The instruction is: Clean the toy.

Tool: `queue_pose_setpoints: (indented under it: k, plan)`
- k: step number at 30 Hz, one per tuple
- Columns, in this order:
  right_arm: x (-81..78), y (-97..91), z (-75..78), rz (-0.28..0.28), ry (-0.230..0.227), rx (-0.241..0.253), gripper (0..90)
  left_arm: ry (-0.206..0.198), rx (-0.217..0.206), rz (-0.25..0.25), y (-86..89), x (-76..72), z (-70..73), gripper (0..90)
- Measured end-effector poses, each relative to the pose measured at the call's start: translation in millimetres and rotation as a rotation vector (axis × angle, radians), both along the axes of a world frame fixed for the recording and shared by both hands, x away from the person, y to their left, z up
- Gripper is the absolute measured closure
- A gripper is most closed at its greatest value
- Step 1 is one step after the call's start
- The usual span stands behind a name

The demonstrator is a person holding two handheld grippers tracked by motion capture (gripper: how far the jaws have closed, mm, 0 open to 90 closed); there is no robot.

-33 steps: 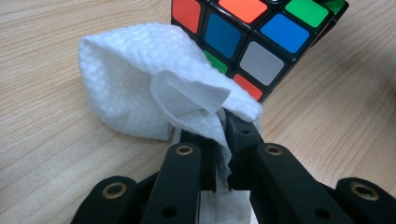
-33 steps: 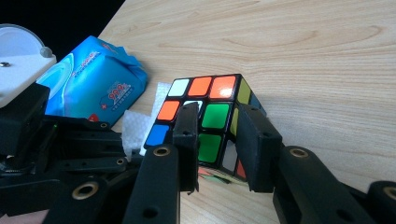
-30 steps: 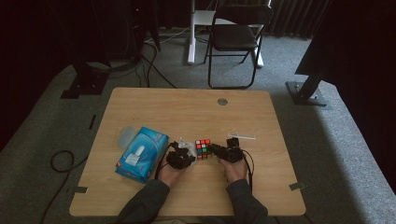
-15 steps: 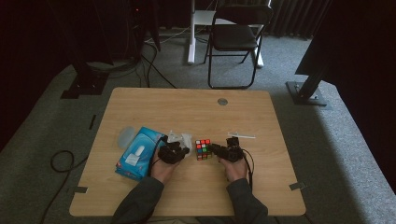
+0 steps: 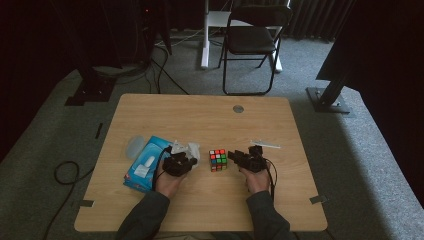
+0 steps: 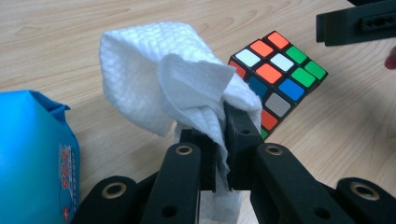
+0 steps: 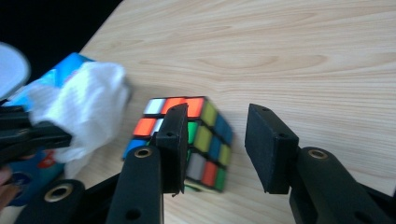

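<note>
A colour cube (image 5: 218, 160) rests on the wooden table (image 5: 200, 120) between my two hands. My left gripper (image 5: 188, 154) is shut on a crumpled white wipe (image 6: 163, 79), held just left of the cube (image 6: 275, 74). The left gripper (image 6: 219, 135) pinches the wipe's lower folds. My right gripper (image 5: 239, 159) sits at the cube's right side. Its jaws have just been opening. In the right gripper view the right gripper (image 7: 219, 116) stands open. One jaw covers part of the cube (image 7: 205, 140) and the other stands clear of it, so neither pad presses on it.
A blue pack of wipes (image 5: 145, 165) lies left of my left hand, with a round clear lid (image 5: 134, 146) beside it. A thin white strip (image 5: 265, 144) lies behind my right hand. A folding chair (image 5: 250, 40) stands beyond the table's far edge.
My left gripper has drawn a little to the left, away from the cube, with the wipe in it. The right hand has stayed beside the cube.
</note>
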State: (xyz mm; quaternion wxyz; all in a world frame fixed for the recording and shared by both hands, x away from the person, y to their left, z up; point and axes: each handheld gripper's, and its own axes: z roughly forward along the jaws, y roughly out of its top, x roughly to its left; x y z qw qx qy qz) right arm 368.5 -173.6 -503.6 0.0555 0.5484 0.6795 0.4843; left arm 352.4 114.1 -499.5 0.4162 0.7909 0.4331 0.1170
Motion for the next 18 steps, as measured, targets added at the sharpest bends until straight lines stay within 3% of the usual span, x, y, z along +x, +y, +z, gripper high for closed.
queue_pose_setpoints:
  k: [8, 18]
  plan:
    - [2.3, -15.7, -3.5, -0.061, 0.006, -0.043, 56.0, -0.006, -0.001, -0.006, 1.6, -4.1, -0.1, 84.7]
    - [2.8, -23.3, -6.3, -0.093, 0.020, -0.066, 52.5, -0.007, 0.005, -0.027, -0.7, -8.1, -0.8, 84.7]
